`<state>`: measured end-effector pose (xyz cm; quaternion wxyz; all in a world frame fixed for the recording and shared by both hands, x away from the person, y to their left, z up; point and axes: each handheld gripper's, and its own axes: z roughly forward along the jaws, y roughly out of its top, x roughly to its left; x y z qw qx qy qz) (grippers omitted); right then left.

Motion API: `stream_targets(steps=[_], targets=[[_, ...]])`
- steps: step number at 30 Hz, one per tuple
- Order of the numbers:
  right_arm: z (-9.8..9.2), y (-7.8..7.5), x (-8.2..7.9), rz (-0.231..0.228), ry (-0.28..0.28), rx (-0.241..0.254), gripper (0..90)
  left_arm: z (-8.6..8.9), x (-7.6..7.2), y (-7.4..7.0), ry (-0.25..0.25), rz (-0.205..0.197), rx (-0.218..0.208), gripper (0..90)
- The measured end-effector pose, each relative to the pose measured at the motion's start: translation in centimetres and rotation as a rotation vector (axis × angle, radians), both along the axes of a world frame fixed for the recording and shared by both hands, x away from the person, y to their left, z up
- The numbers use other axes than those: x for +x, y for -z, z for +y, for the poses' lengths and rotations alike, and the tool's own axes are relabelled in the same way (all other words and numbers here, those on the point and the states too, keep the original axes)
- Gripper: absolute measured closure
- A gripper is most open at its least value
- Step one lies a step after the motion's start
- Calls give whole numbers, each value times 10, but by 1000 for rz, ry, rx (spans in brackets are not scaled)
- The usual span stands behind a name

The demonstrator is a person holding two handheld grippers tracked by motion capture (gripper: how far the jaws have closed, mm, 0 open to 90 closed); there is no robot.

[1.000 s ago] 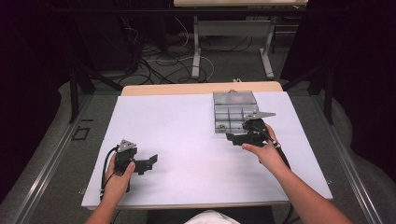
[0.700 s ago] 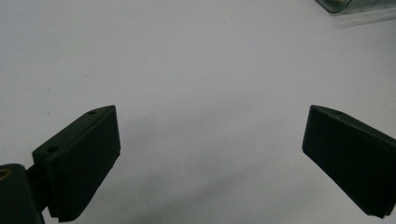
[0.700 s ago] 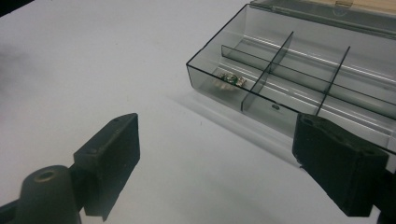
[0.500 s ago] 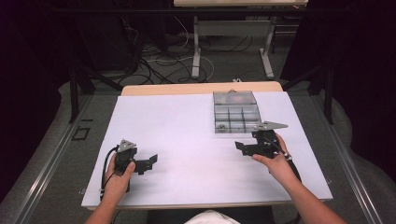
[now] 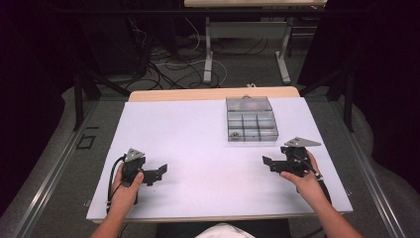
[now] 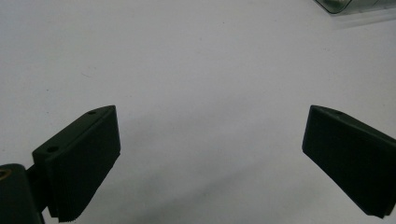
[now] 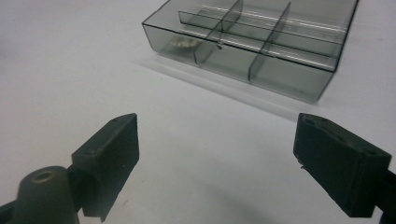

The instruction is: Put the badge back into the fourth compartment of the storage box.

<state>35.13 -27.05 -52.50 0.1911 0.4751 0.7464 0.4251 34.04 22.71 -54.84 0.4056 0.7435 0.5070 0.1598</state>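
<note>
Pulled back from the compartment box [image 5: 251, 119], the right gripper [image 5: 271, 162] is now being held near the table's [image 5: 198, 144] front right, jaws spread, empty. Left gripper [image 5: 157, 172] is being kept in place, jaws spread, empty. Box is sitting at back right; likely finished or resetting.

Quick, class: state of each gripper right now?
Left gripper: open, holding nothing.
Right gripper: open, holding nothing, facing the clear box.
</note>
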Motion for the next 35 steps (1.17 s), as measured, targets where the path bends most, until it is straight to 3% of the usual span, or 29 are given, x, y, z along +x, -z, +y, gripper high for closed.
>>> stream_targets(steps=[9,18,24,30,35], targets=[[-17,13,-4,-10,33,15,145,0,0,1,-9,-2,0,43],[-24,26,-2,15,76,10,147,1,0,1,-7,-3,0,44],[-27,30,-1,20,105,22,147,1,0,1,-6,-4,0,44],[-27,32,0,8,105,-13,147,0,0,1,-12,-2,-7,44],[-28,33,0,21,115,-8,147,1,1,1,-8,-7,-2,44]])
